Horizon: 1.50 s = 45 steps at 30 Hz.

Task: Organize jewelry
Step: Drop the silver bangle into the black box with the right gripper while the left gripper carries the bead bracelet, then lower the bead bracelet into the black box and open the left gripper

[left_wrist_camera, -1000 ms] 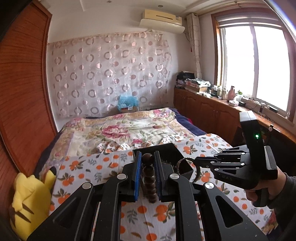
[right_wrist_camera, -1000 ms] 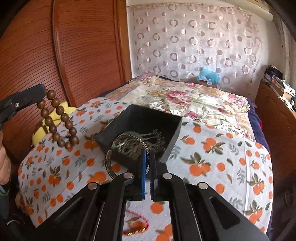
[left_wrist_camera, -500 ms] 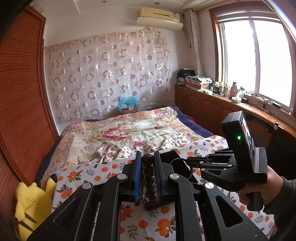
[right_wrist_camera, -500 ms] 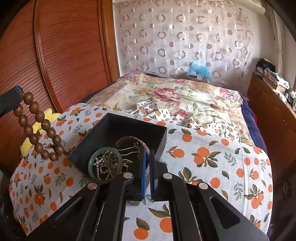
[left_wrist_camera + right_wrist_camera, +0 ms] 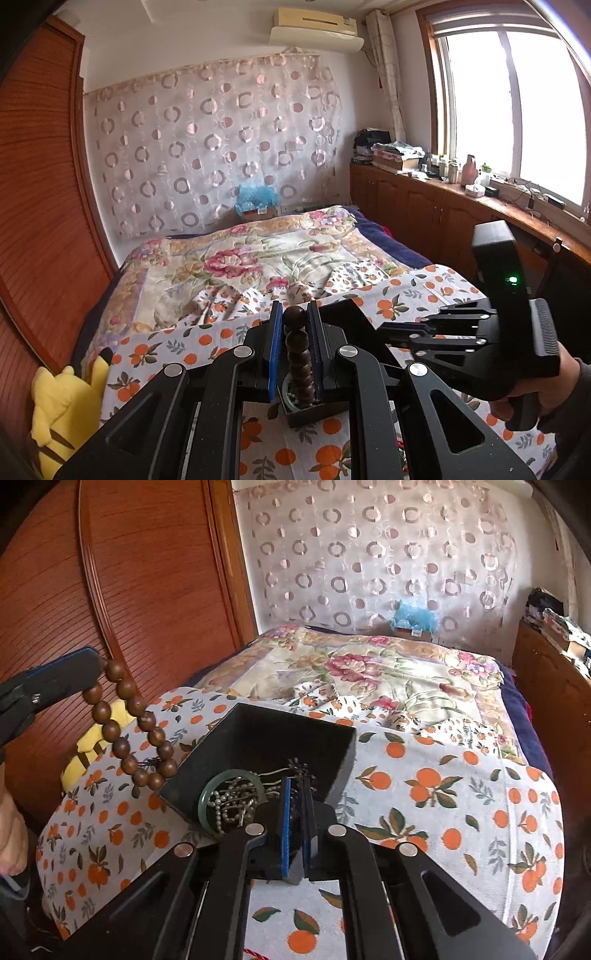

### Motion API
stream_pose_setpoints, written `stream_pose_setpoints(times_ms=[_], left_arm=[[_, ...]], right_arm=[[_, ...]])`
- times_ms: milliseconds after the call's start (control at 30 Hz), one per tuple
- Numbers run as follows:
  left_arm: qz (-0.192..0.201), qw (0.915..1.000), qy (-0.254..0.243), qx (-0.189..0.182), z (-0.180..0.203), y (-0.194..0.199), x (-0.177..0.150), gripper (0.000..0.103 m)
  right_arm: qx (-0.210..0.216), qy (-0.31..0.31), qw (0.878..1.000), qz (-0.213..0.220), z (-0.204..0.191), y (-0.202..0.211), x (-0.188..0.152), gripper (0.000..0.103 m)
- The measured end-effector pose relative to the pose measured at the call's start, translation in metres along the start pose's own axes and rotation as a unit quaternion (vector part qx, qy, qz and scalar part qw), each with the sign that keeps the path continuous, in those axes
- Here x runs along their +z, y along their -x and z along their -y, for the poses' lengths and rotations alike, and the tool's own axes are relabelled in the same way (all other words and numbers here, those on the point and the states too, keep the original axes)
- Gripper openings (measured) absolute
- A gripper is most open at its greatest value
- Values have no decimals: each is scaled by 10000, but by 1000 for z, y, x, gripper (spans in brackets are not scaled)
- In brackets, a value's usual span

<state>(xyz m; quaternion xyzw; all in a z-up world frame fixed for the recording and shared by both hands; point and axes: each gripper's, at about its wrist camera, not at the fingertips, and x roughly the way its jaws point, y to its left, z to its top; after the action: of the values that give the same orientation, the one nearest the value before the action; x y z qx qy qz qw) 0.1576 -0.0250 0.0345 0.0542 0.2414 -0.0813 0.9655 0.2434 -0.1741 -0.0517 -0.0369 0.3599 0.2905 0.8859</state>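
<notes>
The left gripper (image 5: 294, 321) is clamped on a wooden bead bracelet (image 5: 298, 363). Only the right wrist view shows the whole loop (image 5: 130, 731) hanging just beside the left wall of the black box (image 5: 334, 753), clear of its opening. The right gripper (image 5: 294, 814) sits at the box's near edge, its jaws nearly together; whether they pinch anything, I cannot tell. Inside lie a green bangle (image 5: 207, 794) and a pearl chain (image 5: 231, 805). The box rests on an orange-print cloth (image 5: 443, 797).
</notes>
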Motion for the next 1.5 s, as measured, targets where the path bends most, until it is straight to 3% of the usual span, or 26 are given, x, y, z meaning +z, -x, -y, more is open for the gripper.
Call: stream_pose_setpoints(times_ms=[267,767,1300,1500], left_arm=[[-48,9998,-170,36,11,-16,4,12],[-581,9978,-299,104,22,-61,-9,13],[-973,9947,-263,204,6,-81,-39,13],[-1118,9933,-195,203,2,-92,-49,13]], right_arm=[[-172,18,9998,103,10,18,-18,7],[-179,-4,9996,210,12,40,-37,7],[-90,181,9998,84,-6,44,-61,7],[-135,277,9994,-168,-9,37,-78,7]])
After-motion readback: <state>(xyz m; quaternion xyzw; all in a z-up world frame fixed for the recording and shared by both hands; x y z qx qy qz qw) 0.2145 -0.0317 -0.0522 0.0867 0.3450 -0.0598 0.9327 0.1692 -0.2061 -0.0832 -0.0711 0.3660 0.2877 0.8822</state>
